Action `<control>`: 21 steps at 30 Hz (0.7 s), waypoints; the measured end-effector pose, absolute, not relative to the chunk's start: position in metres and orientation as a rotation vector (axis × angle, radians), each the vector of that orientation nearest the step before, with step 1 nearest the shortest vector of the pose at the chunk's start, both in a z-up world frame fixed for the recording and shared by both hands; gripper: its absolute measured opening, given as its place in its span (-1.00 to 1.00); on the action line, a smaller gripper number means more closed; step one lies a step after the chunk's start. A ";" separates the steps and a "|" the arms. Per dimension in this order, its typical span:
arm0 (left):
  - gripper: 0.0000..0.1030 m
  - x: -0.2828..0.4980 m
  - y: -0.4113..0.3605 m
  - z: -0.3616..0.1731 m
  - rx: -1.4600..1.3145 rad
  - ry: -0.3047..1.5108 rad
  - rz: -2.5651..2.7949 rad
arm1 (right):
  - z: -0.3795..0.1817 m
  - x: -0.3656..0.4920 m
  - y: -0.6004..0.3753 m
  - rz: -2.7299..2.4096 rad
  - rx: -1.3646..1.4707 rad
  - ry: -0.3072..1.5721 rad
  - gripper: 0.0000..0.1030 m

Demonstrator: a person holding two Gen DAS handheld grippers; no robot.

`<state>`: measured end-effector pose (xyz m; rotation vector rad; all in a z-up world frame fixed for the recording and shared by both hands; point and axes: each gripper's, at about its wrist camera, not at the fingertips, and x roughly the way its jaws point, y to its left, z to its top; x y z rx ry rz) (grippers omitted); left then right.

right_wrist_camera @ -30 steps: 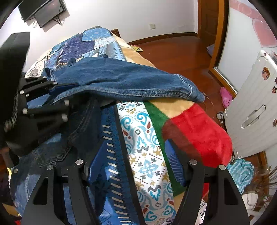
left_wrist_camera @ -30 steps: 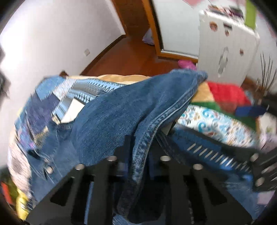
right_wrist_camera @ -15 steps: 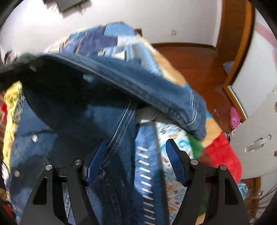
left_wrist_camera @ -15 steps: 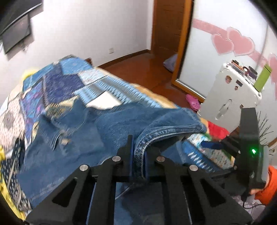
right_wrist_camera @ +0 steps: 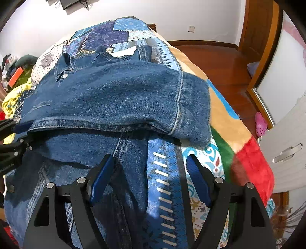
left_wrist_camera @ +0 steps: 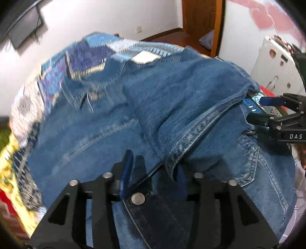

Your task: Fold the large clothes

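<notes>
This is a bedroom in a home: a bed spread with a blue, white and tan patchwork quilt (right_wrist_camera: 122, 36) fills the middle, and a bright red, green and white plush blanket (right_wrist_camera: 254, 164) lies over its right edge. Around it run a polished reddish wooden floor (right_wrist_camera: 216, 57), plain white walls (right_wrist_camera: 172, 13), a brown wooden door frame (right_wrist_camera: 256, 28), a wall-mounted black screen (left_wrist_camera: 24, 32) and a white ribbed suitcase (right_wrist_camera: 286, 147).

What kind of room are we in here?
Most likely a bedroom: a denim jacket lies on a bed with a patchwork quilt, a wall-mounted TV hangs above, and there is wood flooring.
</notes>
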<state>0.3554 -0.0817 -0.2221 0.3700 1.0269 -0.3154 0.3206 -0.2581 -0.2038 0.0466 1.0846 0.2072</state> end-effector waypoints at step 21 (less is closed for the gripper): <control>0.08 0.380 -0.235 -0.243 0.570 1.003 -0.580 | -0.170 0.296 -0.327 0.067 0.159 0.999 0.46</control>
